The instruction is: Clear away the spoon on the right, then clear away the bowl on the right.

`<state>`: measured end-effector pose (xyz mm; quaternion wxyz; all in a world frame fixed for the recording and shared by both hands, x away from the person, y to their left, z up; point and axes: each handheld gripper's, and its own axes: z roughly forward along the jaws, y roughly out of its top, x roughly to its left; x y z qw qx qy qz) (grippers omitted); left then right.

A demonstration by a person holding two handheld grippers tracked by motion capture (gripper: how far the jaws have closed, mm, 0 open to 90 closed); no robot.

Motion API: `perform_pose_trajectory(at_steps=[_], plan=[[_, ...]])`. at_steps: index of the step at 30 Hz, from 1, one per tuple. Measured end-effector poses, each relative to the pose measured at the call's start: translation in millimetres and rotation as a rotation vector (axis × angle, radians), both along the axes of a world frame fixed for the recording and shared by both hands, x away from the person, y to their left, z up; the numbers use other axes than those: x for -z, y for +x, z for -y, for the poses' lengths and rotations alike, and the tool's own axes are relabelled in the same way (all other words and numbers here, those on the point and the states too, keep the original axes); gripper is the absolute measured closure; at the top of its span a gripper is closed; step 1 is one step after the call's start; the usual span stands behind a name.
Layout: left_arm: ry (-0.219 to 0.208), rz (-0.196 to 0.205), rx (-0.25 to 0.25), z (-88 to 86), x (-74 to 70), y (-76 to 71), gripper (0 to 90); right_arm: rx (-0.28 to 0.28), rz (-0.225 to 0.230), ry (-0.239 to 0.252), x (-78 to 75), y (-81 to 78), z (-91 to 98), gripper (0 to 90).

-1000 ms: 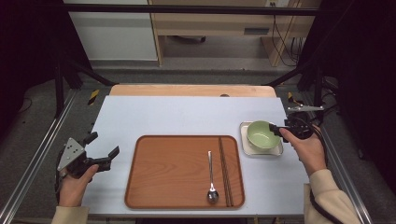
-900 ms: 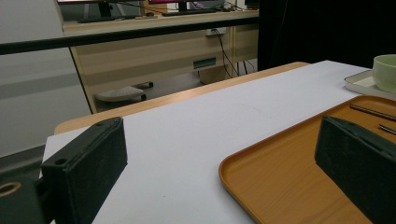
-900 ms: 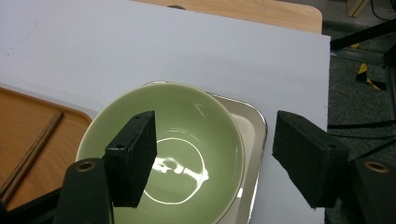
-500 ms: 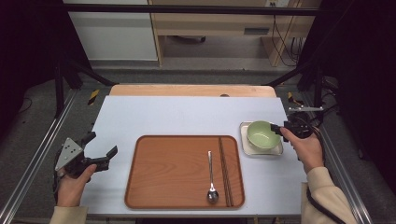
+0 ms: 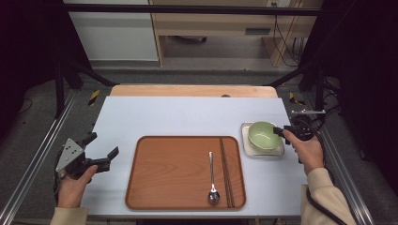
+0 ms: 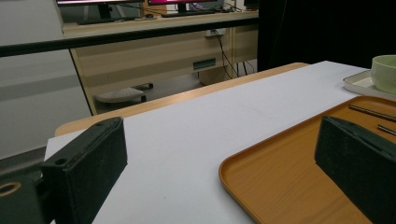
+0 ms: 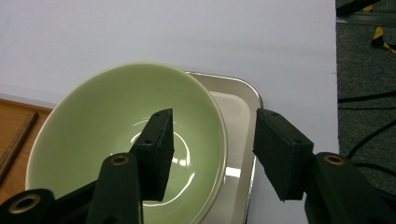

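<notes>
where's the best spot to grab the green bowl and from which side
Grip the green bowl by its thin rim on the edge nearest the right gripper, coming down from above with one jaw inside and one outside. It sits upright and empty on the small white tray, so the wall is free to pinch. The jaws already straddle that rim and have just been closing, not yet pressing.

High view: above the person's side, facing forward and down over the white table (image 5: 187, 117).
Left gripper view: low, facing across the wooden tray (image 6: 280, 186).
Right gripper view: close above the green bowl (image 7: 93, 121).
Shared: that bowl (image 5: 263, 134), probably also at the left gripper view's edge (image 6: 385, 72).
</notes>
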<state>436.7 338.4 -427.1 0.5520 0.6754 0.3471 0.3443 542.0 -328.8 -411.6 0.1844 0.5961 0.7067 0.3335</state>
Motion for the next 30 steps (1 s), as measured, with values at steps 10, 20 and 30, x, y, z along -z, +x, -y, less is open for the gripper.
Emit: perform_pose_trajectory(at_steps=[10, 20, 30], plan=[[-0.005, -0.003, -0.003, -1.0, 0.9, 0.1, 2.0, -0.004, -0.046, 0.007, 13.4, 0.7, -4.4, 51.8], [0.004, -0.006, 0.008, 1.4, 1.6, 0.4, 2.0, -0.001, -0.078, 0.018, 20.6, 2.7, -6.4, 56.1], [0.009, -0.006, 0.014, 3.3, 1.5, 0.3, 2.0, 0.033, -0.118, 0.034, 26.1, 6.4, -7.9, 67.2]])
